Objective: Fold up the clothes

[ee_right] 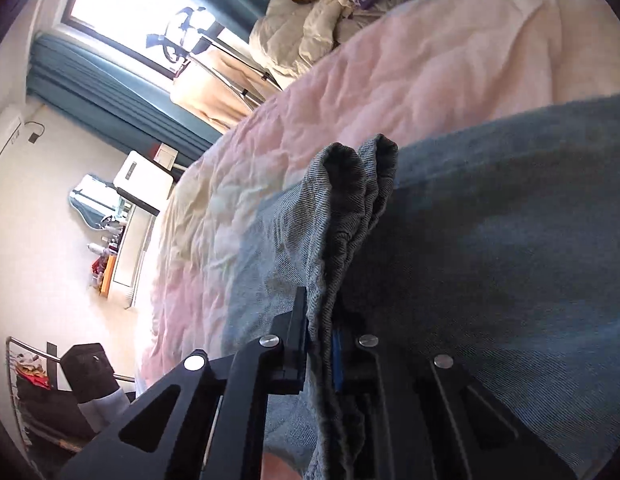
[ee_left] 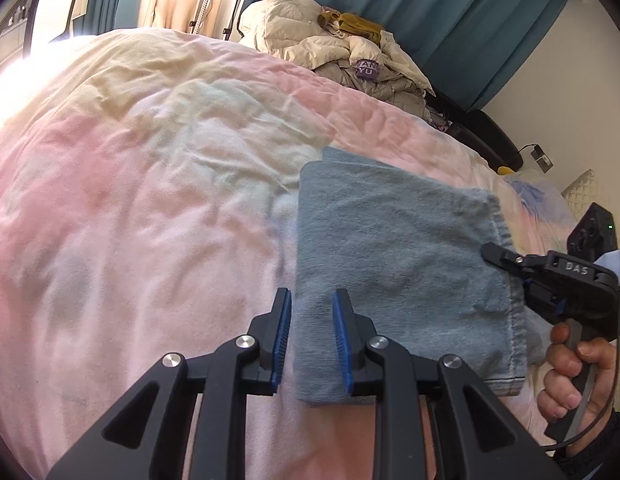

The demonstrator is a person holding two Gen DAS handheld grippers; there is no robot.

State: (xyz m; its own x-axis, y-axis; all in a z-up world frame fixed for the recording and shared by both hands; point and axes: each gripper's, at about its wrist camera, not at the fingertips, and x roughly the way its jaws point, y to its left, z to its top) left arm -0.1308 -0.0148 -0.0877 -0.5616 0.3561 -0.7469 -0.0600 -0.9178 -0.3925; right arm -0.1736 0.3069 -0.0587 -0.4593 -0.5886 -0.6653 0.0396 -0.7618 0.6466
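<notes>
The right hand-held gripper (ee_right: pixel 320 344) is pinching the bunched edge of the blue denim garment (ee_left: pixel 390 264), which is lying folded on the bed (ee_left: pixel 149 200), keeping the layers aligned. The left hand-held gripper (ee_left: pixel 312 344) is standing spread over the garment's near edge.

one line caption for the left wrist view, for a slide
Open left gripper hovers at the folded blue denim garment on a pink duvet while the right gripper holds its hem.

The left wrist view looks down across the pink duvet (ee_left: pixel 149 200) from above; the right, tilted, sits close against the same folded jeans (ee_right: pixel 510 240).
</notes>
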